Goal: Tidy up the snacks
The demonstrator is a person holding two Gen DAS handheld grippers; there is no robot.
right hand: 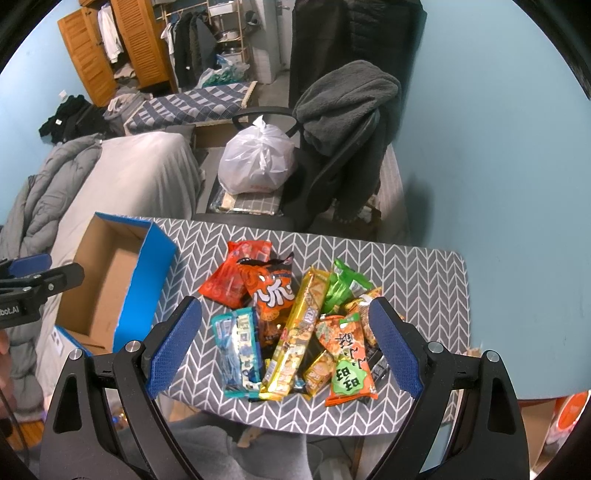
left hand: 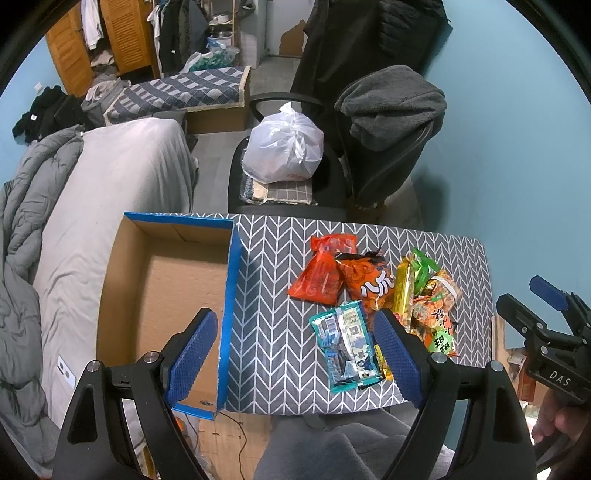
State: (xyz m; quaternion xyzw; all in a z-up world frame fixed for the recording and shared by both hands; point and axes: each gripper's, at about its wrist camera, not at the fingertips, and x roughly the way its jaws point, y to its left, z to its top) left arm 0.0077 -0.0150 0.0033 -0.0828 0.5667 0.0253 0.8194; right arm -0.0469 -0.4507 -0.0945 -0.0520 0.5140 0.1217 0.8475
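The dark packets [right hand: 378,363] under the snack pile [right hand: 295,325], lower centre, are mostly covered; their labels are unreadable.

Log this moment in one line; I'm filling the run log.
left gripper: open, empty | right gripper: open, over snacks | box: empty | snacks: piled on table

I'm working in a lived-in bedroom: a bed [left hand: 110,206] with a grey duvet [left hand: 22,236], a wooden wardrobe [left hand: 125,33], hanging clothes [left hand: 173,29] and a jacket-draped chair [left hand: 388,122].
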